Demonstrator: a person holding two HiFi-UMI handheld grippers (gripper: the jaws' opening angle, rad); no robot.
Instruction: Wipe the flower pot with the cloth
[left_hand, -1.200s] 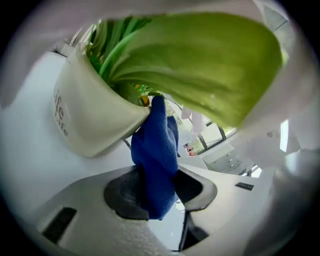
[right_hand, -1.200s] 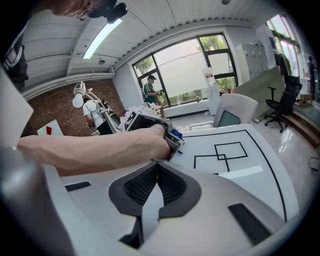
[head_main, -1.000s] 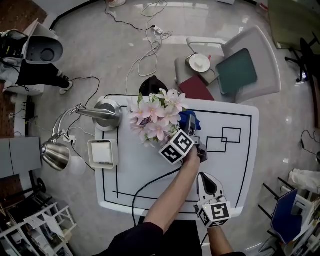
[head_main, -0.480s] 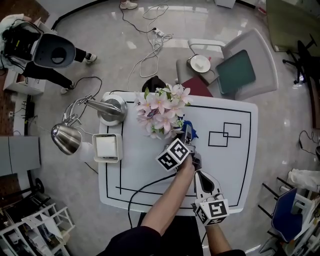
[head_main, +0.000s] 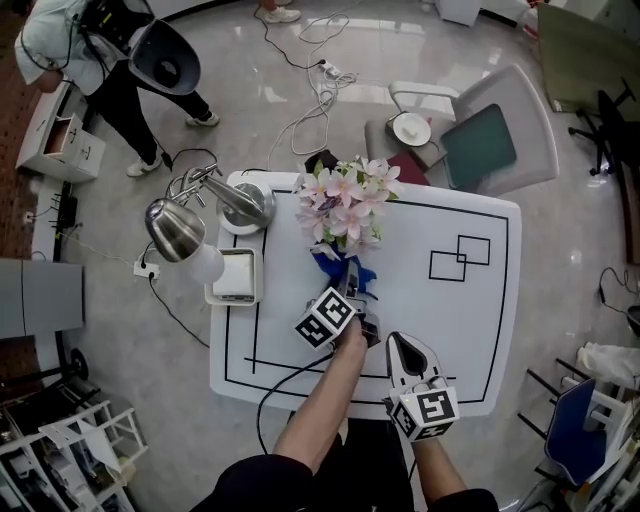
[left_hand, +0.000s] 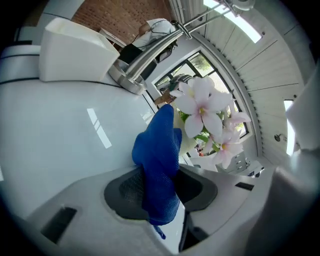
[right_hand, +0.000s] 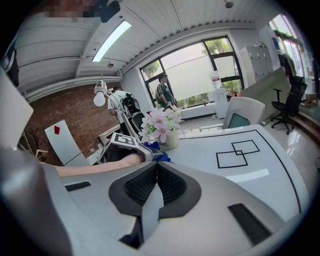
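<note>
A flower pot with pink blossoms (head_main: 347, 208) stands at the back middle of the white table (head_main: 440, 330); its cream body (right_hand: 171, 139) shows under the flowers in the right gripper view. My left gripper (head_main: 352, 298) is shut on a blue cloth (left_hand: 158, 162), which stands up between the jaws in front of the blossoms (left_hand: 204, 106) and pot. The cloth (head_main: 338, 270) lies against the pot's near side. My right gripper (head_main: 410, 352) hovers shut and empty near the table's front edge, right of the left forearm.
A chrome desk lamp (head_main: 180, 228) and its round base (head_main: 246, 205) stand at the table's left back, beside a white tray (head_main: 234, 278). Two overlapping squares (head_main: 459, 257) are drawn at the right. A chair (head_main: 480, 140), cables and a person (head_main: 120, 50) are on the floor behind.
The left gripper with the blue cloth has slid from the pot's right side toward its near side. The head view shifted; the person with the hood moved. The right gripper stayed put.
</note>
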